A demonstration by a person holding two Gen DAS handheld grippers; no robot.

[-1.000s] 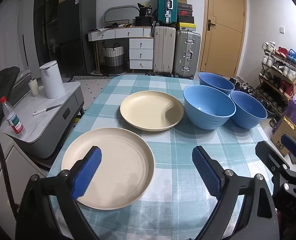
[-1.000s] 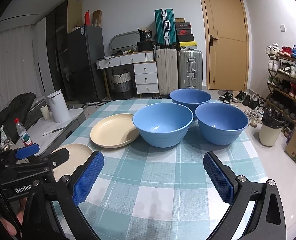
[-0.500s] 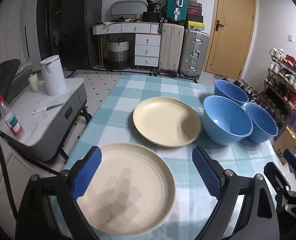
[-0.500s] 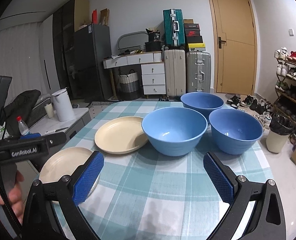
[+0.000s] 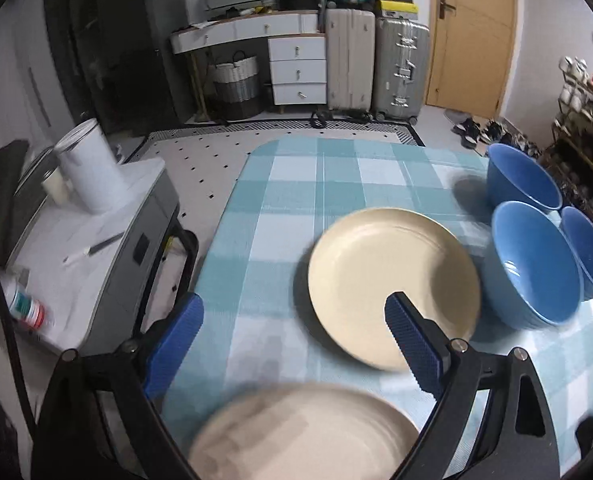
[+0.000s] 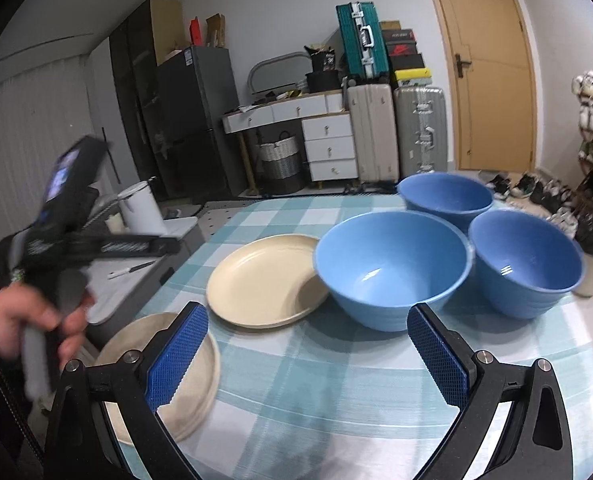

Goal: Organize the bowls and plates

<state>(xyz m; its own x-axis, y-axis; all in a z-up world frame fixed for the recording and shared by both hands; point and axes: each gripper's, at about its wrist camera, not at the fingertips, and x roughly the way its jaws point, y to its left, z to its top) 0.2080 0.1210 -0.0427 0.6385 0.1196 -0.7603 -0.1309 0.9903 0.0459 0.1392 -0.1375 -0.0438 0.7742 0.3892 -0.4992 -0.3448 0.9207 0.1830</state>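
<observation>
Lived-in home: suitcases (image 6: 396, 132) by door (image 6: 492, 68), shoe rack (image 5: 588, 120), fridge (image 6: 192, 120), checked-cloth table (image 6: 336, 380)

Left gripper (image 5: 294, 340) spread wide above checked tablecloth (image 5: 288, 208), blurred cream plate (image 5: 304, 436) near, second cream plate (image 5: 392, 288) beyond, three blue bowls (image 5: 532, 264) far right, white kettle (image 5: 90, 168) left.

I read even, soft indoor light with faint shadows beside the blue bowls (image 6: 392, 268). Small glare spots sit inside two of them. Fisheye bending and black vignette mark every corner. The near plate (image 5: 304, 436) and the person's hand (image 6: 28, 320) are motion-blurred.
</observation>
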